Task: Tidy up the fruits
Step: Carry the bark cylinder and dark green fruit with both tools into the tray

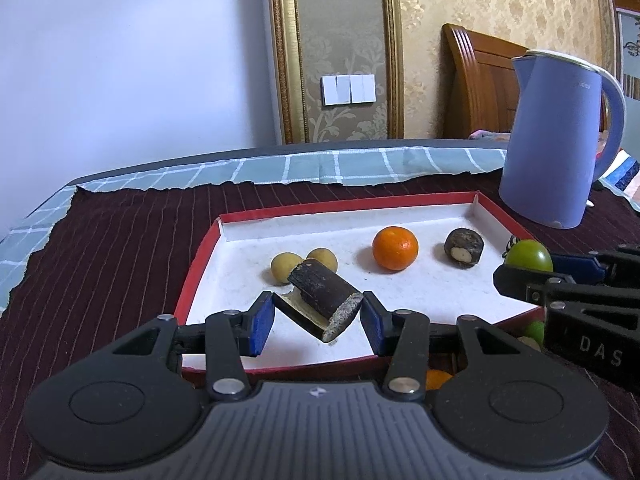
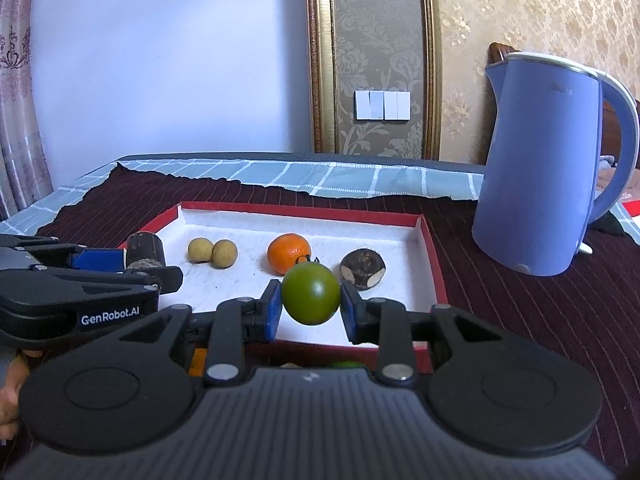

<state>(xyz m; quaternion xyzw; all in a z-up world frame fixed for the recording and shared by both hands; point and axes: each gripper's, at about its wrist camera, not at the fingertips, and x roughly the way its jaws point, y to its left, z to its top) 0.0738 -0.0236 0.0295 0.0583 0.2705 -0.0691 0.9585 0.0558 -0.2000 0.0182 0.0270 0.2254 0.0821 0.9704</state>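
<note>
Both claws loaded over tray, mid-task.
Left claw (image 1: 316, 320) clamped on dark sugarcane piece (image 1: 320, 294), right claw (image 2: 310, 308) pinching green fruit (image 2: 311, 293); both above near edge of red-rimmed tray (image 1: 196, 264), not yet set down. Already inside: two longans (image 1: 286, 267), orange (image 1: 395, 248), dark stub (image 1: 464, 247). More fruit glimpsed below near rim, likely pending. Blue kettle (image 1: 556, 136) beside tray on surface.

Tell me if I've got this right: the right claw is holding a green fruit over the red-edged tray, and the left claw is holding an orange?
Not quite. The left claw holds a dark sugarcane piece, as the left wrist view shows. The orange sits loose in the tray. The right claw does hold the green fruit.
</note>
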